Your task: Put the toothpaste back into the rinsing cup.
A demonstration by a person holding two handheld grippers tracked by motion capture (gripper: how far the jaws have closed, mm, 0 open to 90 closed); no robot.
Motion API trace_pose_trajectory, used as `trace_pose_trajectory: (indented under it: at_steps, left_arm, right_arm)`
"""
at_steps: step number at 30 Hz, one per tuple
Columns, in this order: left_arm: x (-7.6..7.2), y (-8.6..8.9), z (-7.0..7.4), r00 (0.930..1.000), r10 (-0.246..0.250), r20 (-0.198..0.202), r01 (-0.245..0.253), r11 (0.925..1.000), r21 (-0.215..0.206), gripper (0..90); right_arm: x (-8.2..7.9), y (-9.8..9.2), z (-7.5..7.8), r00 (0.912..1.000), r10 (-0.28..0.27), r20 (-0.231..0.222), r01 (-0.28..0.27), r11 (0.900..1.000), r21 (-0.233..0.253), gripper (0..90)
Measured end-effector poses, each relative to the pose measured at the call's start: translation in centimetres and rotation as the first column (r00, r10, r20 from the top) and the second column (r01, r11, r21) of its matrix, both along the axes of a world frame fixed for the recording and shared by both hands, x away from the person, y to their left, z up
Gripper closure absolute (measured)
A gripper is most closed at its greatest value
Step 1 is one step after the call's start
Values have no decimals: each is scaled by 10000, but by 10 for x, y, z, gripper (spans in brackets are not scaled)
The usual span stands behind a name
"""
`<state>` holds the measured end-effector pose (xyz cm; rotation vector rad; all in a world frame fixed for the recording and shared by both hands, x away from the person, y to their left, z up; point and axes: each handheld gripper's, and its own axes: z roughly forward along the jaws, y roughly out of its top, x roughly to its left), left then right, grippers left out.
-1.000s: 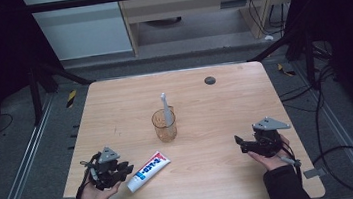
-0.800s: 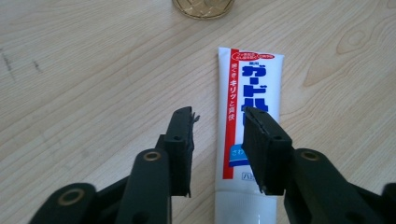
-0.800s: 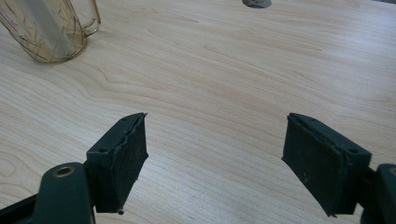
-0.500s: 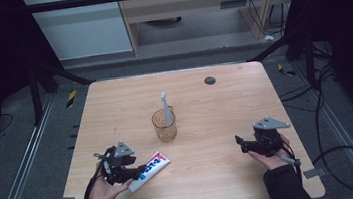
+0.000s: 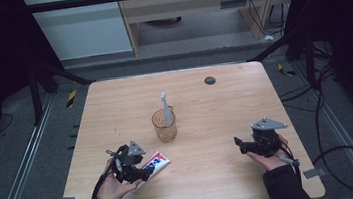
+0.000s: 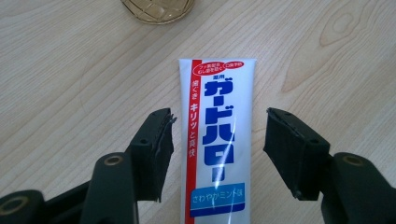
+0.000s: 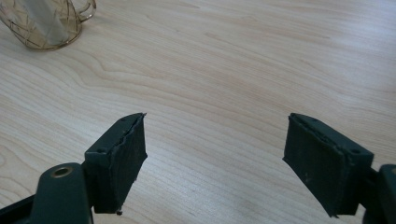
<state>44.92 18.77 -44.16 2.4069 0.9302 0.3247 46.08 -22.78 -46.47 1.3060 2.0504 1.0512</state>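
A toothpaste tube lies flat on the worktop near its front edge, left of the middle, with its flat crimped end pointing toward the glass cup that stands close by at the centre with a toothbrush upright in it. The left tongs are spread wide and straddle the tube, one jaw on each long side, neither touching it yet; in the high view they sit over the tube's near end. The right tongs are also wide apart and hold nothing, resting over bare wood near the front right corner. The tube looks light and soft, with a glossy plastic skin that is likely to slide or buckle if pinched hard. A hold across its width around the middle of the body, where it is fullest, should grip best; squeezing near the cap end risks pushing paste out, and the thin crimped end would probably flop. A moderate squeeze ought to be enough to lift it.
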Motion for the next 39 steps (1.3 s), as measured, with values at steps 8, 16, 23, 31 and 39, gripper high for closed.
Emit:
trace_pose_trajectory:
  at_steps: [8,16,23,31,39]
  left_arm:
    - [5,-9,-3,9993,-232,-288,240,9994,243,384]
    - [12,-17,-8,9980,-335,-544,369,9973,632,374]
    - [17,-19,-11,9969,-306,-728,370,9954,888,372]
    - [19,-21,-16,9949,-384,-934,491,9922,1150,383]
    - [24,-20,-21,9920,-342,-1219,496,9908,1258,390]
  right_arm:
    - [1,0,-2,9999,-27,-119,27,10000,-43,205]
    - [2,0,-2,9998,7,-195,-9,9999,-129,197]
    - [2,1,-3,9997,-5,-257,1,9999,-169,196]
    - [2,4,-4,9994,88,-334,-97,9996,-253,194]
    - [3,4,-6,9990,144,-413,-157,9994,-311,192]
